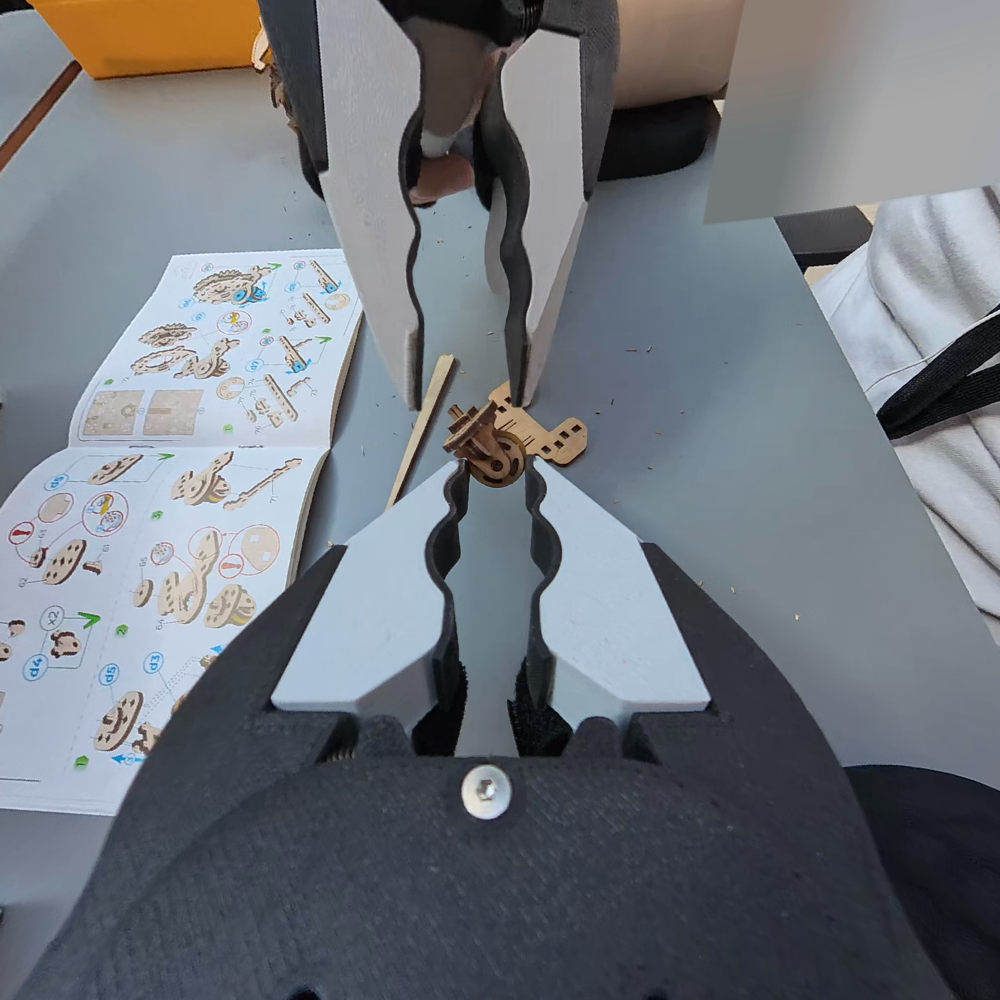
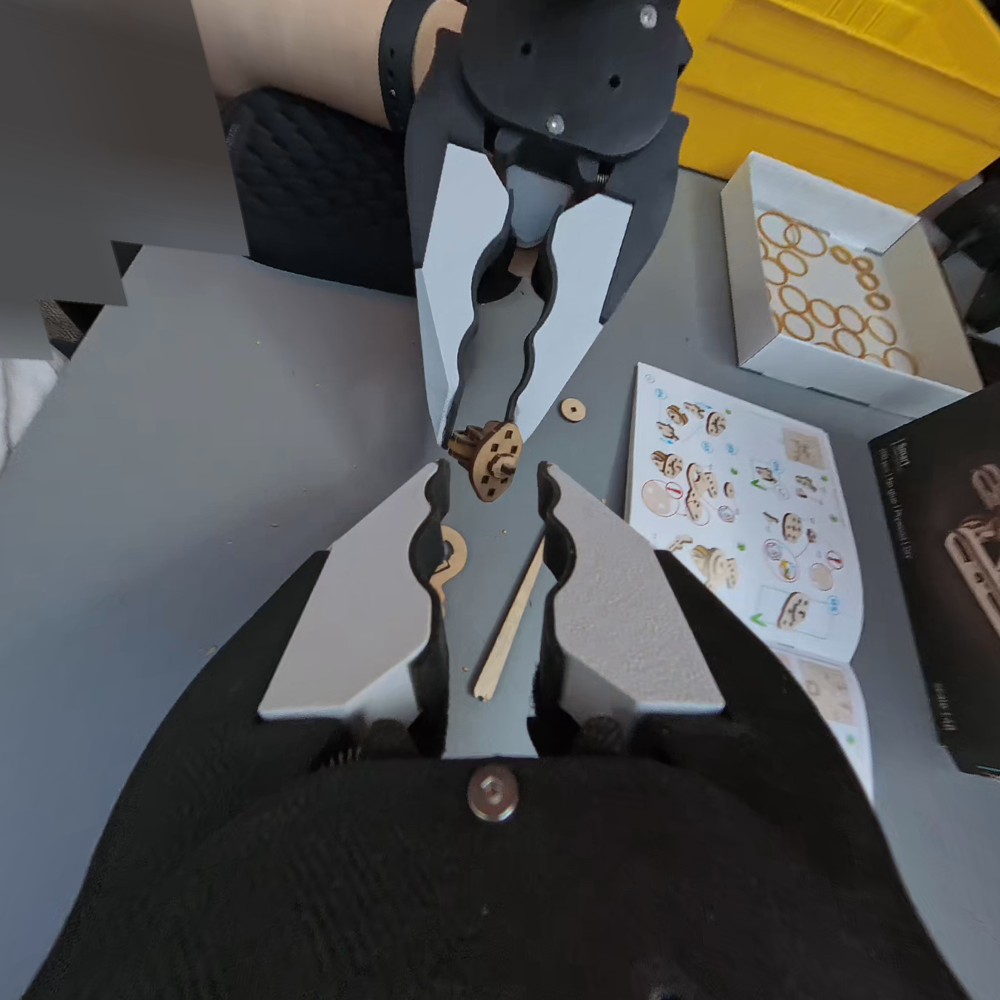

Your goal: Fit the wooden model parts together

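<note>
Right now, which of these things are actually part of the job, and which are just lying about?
In the job: little wooden wheel piece, held in the left claw; flat slotted wooden piece beneath the open right claw; probably the open booklet.
Lying about: wooden stick, small wooden disc, white box of rings, yellow crate, black box.

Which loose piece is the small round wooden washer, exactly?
Start at the open instruction booklet on the grey table. Just off its top left corner lies the small round wooden washer. Unlike the long wooden stick, it is a flat disc with a centre hole.
</note>
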